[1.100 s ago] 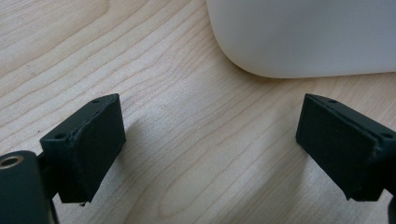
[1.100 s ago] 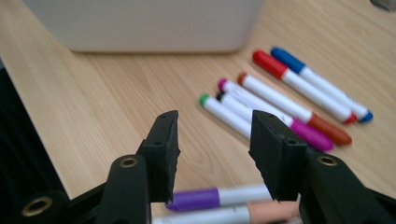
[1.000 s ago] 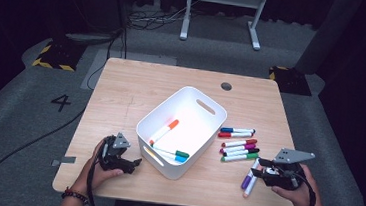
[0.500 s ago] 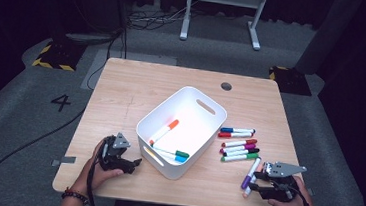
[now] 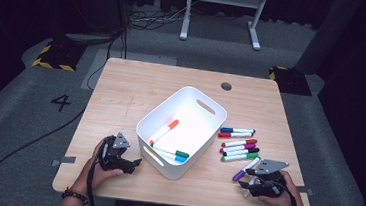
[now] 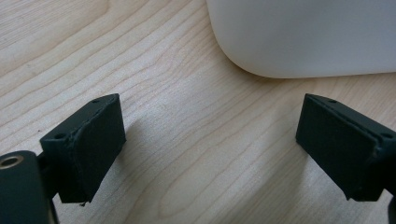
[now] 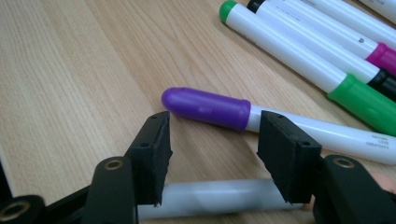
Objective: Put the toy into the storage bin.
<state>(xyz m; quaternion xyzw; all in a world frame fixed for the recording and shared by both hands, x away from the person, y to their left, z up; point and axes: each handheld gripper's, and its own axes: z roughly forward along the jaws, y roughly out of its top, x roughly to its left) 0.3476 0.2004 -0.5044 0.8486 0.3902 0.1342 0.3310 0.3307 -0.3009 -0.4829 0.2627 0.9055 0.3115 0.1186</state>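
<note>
A white bin [image 5: 163, 165] stands mid-table with an orange-capped marker [image 5: 164, 130] and a green and blue one [image 5: 175, 155] inside. To its right lies a row of markers [image 5: 237, 143], with a purple-capped marker [image 5: 245, 169] nearest me. My right gripper [image 5: 250, 181] sits low on the table just behind that purple marker [image 7: 205, 107]. Its jaws have just been opening and stand apart. A white marker barrel [image 7: 210, 196] lies crosswise low between them, and the pads do not press on it. My left gripper [image 5: 134, 155] rests open beside the bin's left corner [image 6: 303, 37], nothing between its jaws [image 6: 210, 116].
A green-capped marker [image 7: 289, 51] and others of the row lie ahead of the right gripper. The wooden table [image 5: 137, 89] has a cable hole [image 5: 226, 86] at the back. A stand's legs [image 5: 218, 16] and cables are on the floor beyond.
My right gripper has come down onto the table by the purple marker and its jaws stand wider. The left gripper has not moved.
</note>
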